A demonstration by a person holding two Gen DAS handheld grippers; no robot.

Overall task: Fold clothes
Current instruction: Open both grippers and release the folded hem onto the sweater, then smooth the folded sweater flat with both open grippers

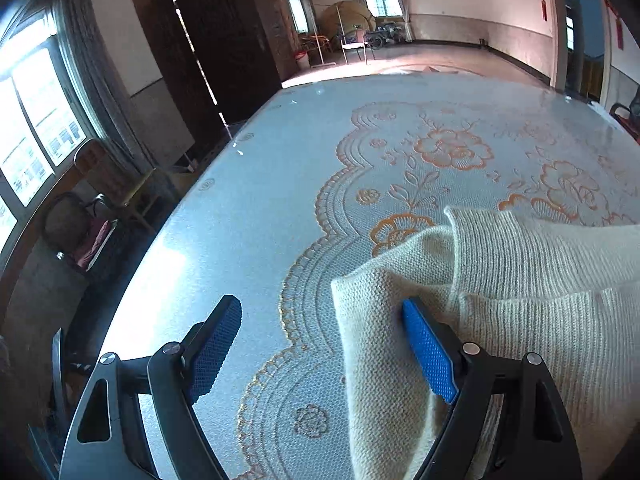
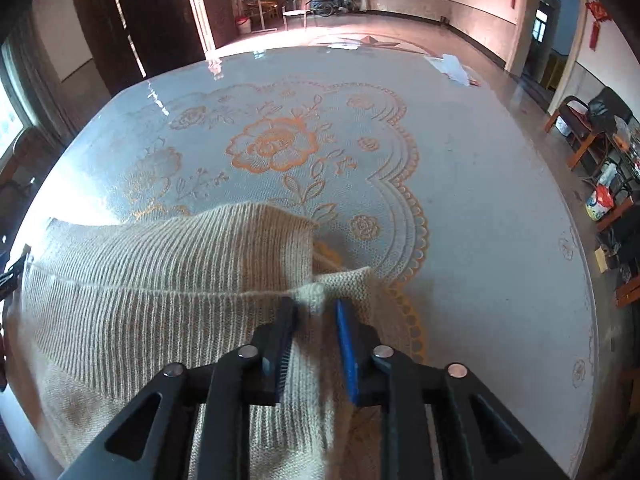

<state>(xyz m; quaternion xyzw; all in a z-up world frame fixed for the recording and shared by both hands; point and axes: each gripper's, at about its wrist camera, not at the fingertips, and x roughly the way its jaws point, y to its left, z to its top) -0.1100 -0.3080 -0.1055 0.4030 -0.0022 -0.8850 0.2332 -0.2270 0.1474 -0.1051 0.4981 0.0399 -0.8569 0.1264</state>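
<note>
1. Cream knit sweater lies on a table w/ a blue lace-pattern tablecloth, orange flower motifs; the knit sits at the near edge, by both grippers.
2. Left gripper: jaws spread wide. A folded corner of the sweater drapes btwn the blue pads, touching the right pad; left pad is apart from it, over bare cloth. Nothing clamped.
3. Right gripper: jaws drawn close, pinching a bunched edge of the sweater btwn the fingers; fabric is pulled up to a small peak at the tips.
4. In the right wrist view the ribbed part spreads left of the gripper, one layer folded over another, seam line running across.
5. White paper lies at the table's far right edge, well apart from the knit.
6. Dark wood wardrobe stands beyond the table, left.
</note>
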